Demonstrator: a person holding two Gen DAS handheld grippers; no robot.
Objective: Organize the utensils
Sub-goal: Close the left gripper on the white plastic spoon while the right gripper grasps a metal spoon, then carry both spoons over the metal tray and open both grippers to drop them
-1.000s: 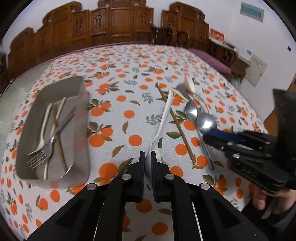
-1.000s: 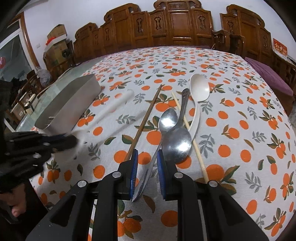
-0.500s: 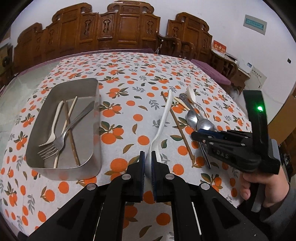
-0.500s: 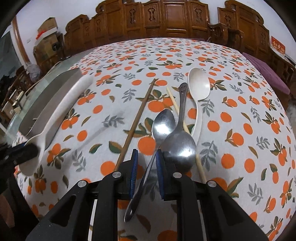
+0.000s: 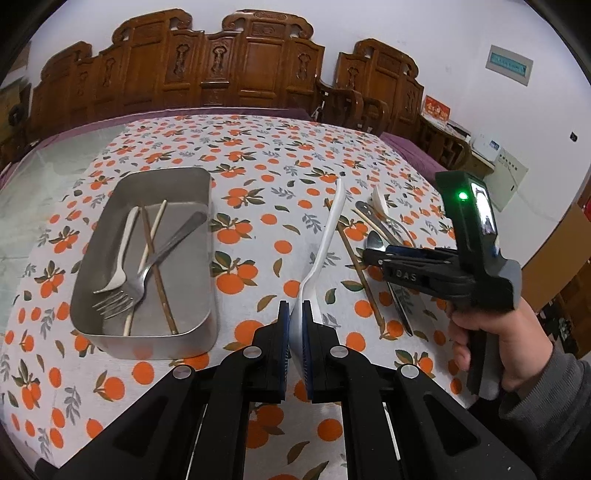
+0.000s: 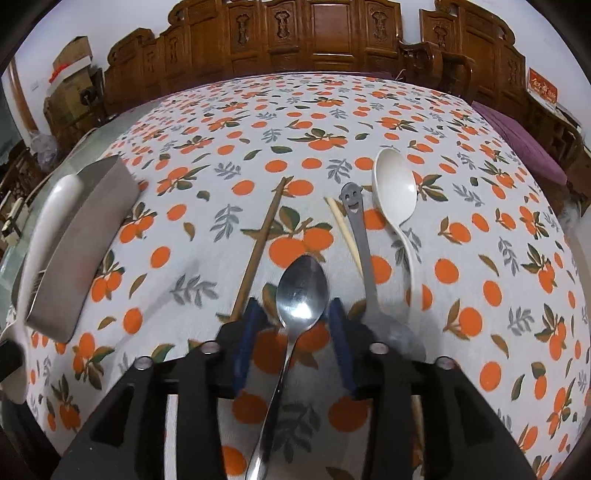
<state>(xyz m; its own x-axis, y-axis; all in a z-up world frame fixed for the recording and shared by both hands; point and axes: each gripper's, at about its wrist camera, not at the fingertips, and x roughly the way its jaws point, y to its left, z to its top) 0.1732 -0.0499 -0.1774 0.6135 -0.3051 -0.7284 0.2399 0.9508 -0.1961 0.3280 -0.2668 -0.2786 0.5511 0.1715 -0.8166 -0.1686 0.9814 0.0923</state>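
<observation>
Our left hand-held gripper (image 5: 296, 325) is clamped on the white spoon (image 5: 325, 251), held above the worktop (image 5: 258, 206) just right of the metal tray (image 5: 147, 343). That tray holds a fork (image 5: 147, 269), a white utensil and chopsticks. Our right hand-held gripper (image 6: 291, 334) stands apart, its pads either side of the steel spoon (image 6: 303, 291) lying well right of the tray, among a brown chopstick (image 6: 260, 247), a smiley-handled spoon (image 6: 360, 236) and a white ladle spoon (image 6: 395, 184).

An orange-print tablecloth (image 5: 258, 155) covers the bench, carved wooden chairs (image 6: 332, 33) line its far side, cardboard boxes (image 6: 72, 61) are stacked far left, and a red sign (image 5: 436, 110) leans by the white wall.
</observation>
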